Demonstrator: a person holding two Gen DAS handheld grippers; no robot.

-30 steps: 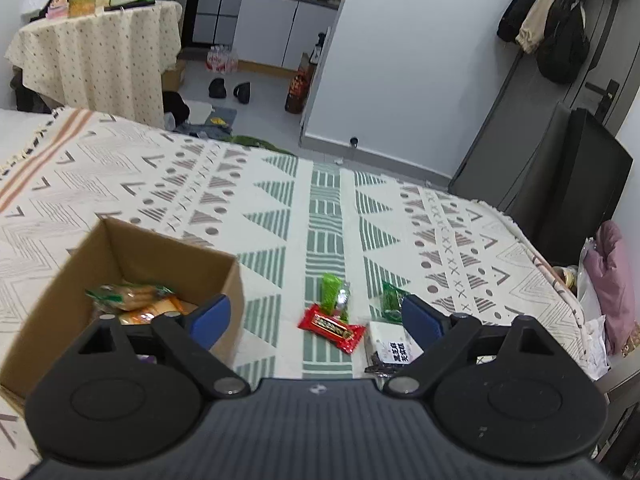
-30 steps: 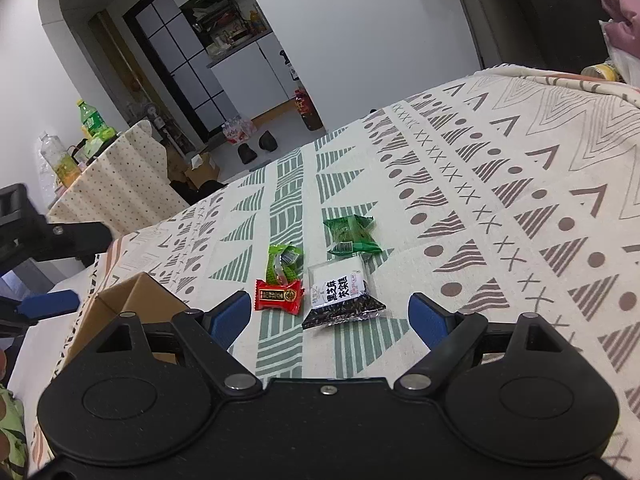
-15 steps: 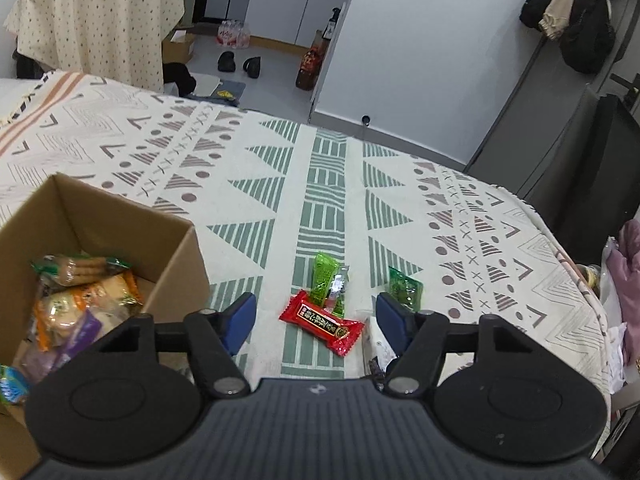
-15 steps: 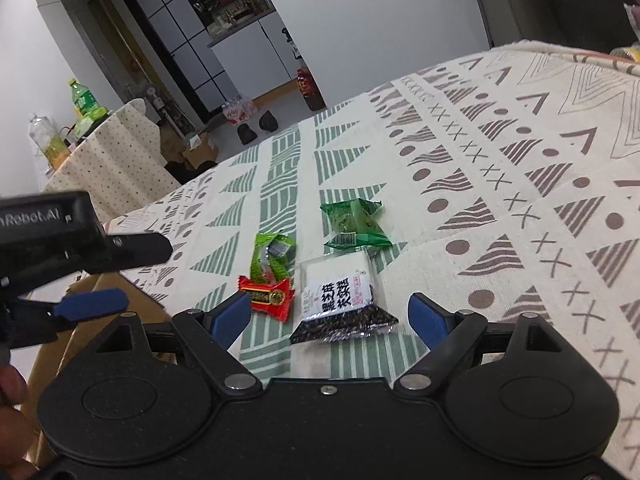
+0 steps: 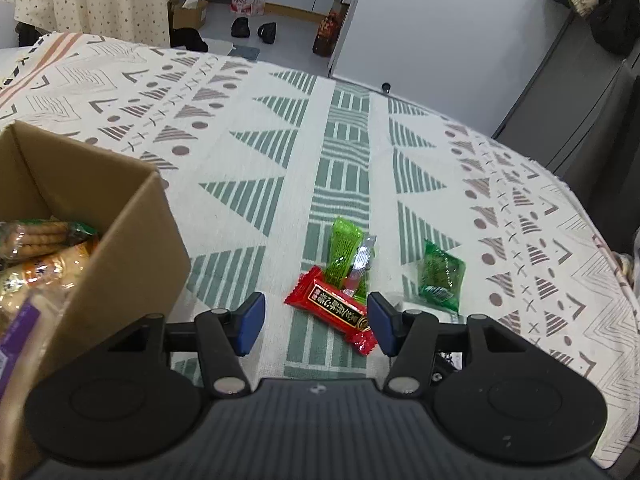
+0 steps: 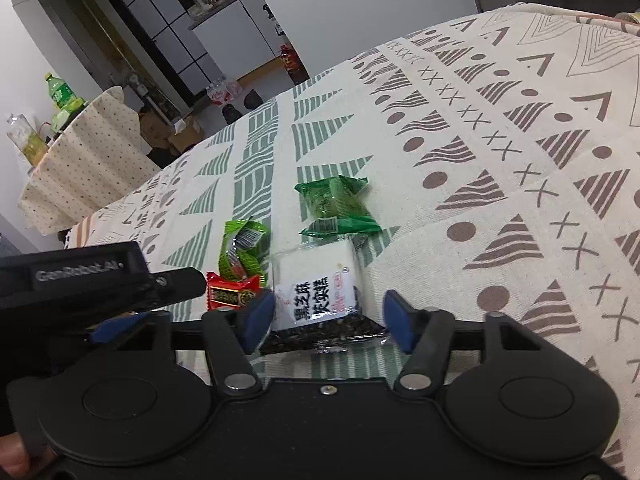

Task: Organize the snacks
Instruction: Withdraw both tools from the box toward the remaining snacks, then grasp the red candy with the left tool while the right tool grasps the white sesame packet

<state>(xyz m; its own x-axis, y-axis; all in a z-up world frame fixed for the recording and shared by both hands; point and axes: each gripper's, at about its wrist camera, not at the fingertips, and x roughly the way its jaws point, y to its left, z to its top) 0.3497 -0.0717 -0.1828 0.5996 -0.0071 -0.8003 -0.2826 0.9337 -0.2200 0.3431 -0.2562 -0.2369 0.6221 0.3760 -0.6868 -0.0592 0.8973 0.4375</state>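
- Jaws of both grippers stand spread with nothing between the pads: the left gripper (image 5: 316,322) frames the red snack packet (image 5: 332,309), and the right gripper (image 6: 328,320) frames the black sesame cake packet (image 6: 316,292).
- The red snack packet lies flat on the patterned cloth (image 5: 240,152), its near end between the left gripper's blue pads.
- A light green packet (image 5: 344,254) lies just behind the red one, touching it; in the right wrist view it shows crumpled with a barcode up.
- A dark green packet (image 5: 440,274) lies to the right, apart from the red one and just behind the sesame cake packet.
- The cardboard box (image 5: 132,248) stands open at the left of the cloth, near the left gripper, holding biscuit packs (image 5: 36,236) and other wrapped snacks.
- Beyond the cloth's far edge, shoes (image 5: 254,30) sit on the floor, and a table with a dotted cloth (image 6: 80,160) carries bottles.
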